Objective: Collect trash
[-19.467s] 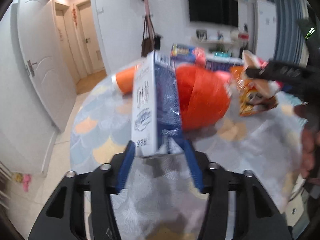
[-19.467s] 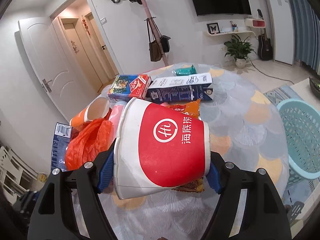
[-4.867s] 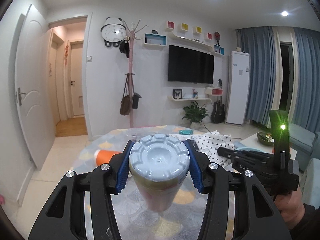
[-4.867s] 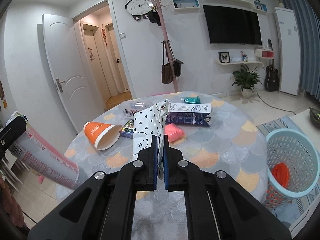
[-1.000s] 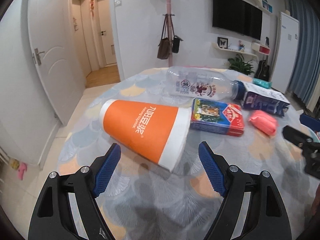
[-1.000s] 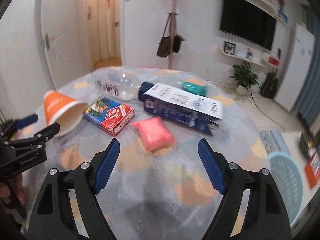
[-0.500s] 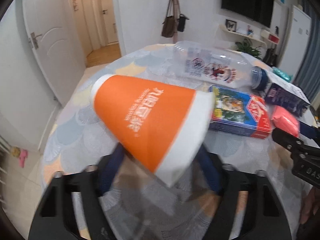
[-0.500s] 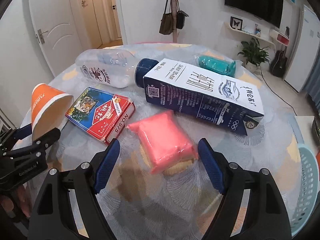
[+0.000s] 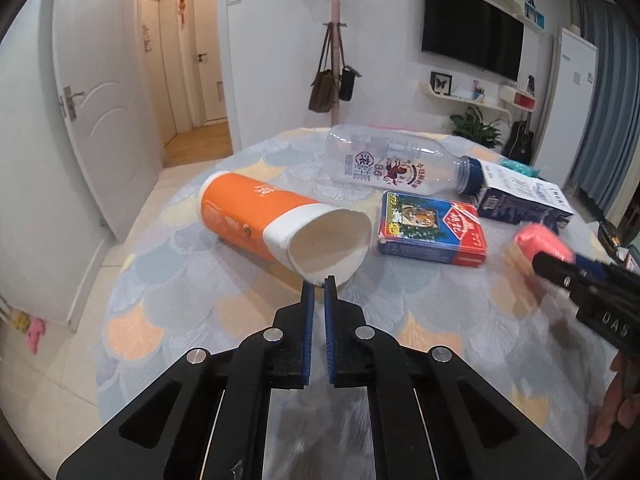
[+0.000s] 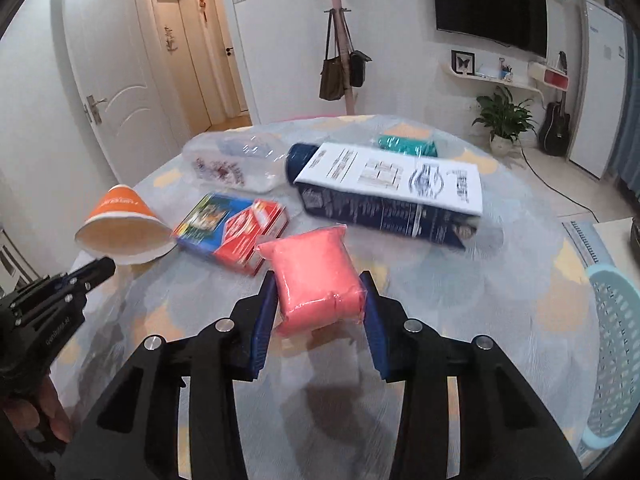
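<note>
Left gripper (image 9: 319, 284): its blue fingers are pinching the white rim of the orange cup (image 9: 280, 224), with only a thin gap showing between them.
Orange cup: it is lying on its side on the round table (image 9: 168, 292), its open mouth facing the left camera and its base pointing toward 11 o'clock.
Right gripper (image 10: 320, 300): its fingers are clamping the pink packet (image 10: 316, 280) from both sides, pressing against its wrapper.
Pink packet: it is sitting between the blue pads at the centre of the right view; whether it is touching the table is unclear.
Card box (image 10: 234, 228): it is lying flat at 10 o'clock from the packet, just beside the orange cup.
Clear bottle (image 9: 396, 166): it is lying on its side at 12 o'clock from the card box, its dark cap pointing toward the carton.
Blue-and-white carton (image 10: 392, 192): it is lying flat at 1 o'clock from the packet, well behind it.
Teal bundle (image 10: 406, 145): it is lying beyond the carton, near the far edge of the table.
Light blue basket (image 10: 616, 344): it is standing beside the table at 3 o'clock in the right view.
</note>
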`<state>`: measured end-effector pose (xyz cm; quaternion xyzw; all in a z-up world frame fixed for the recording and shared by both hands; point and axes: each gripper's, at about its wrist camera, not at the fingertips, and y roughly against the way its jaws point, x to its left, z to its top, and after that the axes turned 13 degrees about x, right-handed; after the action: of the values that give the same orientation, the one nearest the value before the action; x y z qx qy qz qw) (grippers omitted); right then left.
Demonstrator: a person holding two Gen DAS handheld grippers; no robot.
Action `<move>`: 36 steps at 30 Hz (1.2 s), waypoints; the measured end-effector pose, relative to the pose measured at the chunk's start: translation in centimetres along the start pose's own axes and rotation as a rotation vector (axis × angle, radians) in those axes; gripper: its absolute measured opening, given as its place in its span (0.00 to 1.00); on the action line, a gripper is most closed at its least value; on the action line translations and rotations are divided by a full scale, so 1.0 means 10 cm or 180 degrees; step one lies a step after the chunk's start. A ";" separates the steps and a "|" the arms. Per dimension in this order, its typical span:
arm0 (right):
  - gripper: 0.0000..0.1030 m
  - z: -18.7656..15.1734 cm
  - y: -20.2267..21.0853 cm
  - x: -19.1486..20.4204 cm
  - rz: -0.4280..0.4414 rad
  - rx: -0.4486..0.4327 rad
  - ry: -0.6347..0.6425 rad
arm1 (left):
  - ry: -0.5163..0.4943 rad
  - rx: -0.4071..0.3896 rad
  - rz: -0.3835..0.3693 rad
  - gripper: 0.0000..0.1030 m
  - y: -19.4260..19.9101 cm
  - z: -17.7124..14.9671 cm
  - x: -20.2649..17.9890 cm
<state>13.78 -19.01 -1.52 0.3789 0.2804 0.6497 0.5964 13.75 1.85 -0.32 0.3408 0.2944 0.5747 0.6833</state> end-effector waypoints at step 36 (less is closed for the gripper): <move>0.36 -0.61 0.27 -0.09 0.0319 0.0083 -0.0190 | -0.0293 0.0062 0.0914 0.60 -0.10 0.10 -0.19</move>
<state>7.21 -19.70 -2.88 0.4194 0.2516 0.6635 0.5662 14.80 -0.25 -0.50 0.4120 0.2165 0.6475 0.6034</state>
